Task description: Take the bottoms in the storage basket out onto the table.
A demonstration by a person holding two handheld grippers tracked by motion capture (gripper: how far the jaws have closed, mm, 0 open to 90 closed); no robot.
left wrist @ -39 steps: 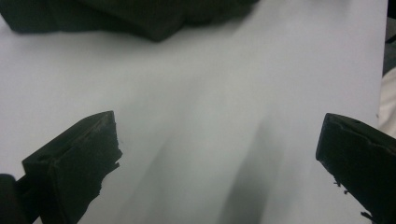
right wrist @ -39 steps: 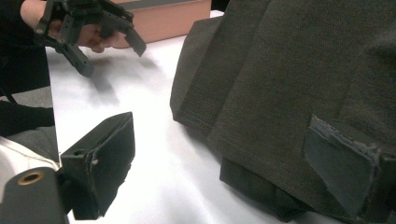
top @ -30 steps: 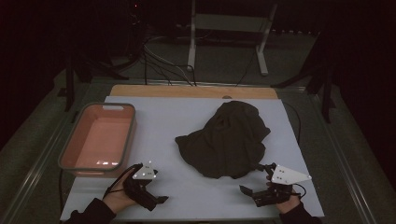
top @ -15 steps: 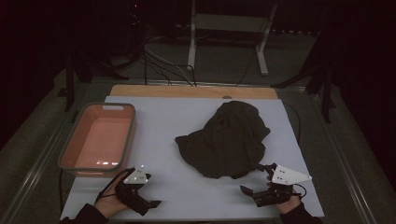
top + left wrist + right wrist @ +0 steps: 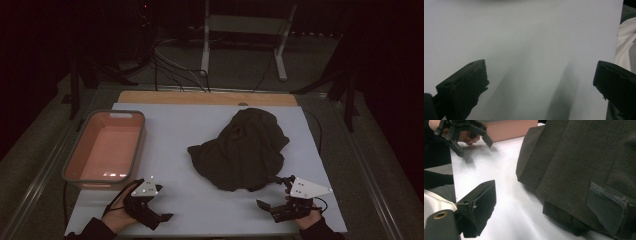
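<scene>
Fingers (image 5: 606, 212) (blunt, black) beside ribbed cloth (image 5: 584, 160)

Cloth (image 5: 243, 150) on table (image 5: 175, 130), right of centre. Tub (image 5: 106, 149) at left edge. Left gripper (image 5: 159, 218) near-left, right gripper (image 5: 272, 197) near-right, just beside cloth's near edge.

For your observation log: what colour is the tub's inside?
Salmon pink tub, best in the high view.
</scene>
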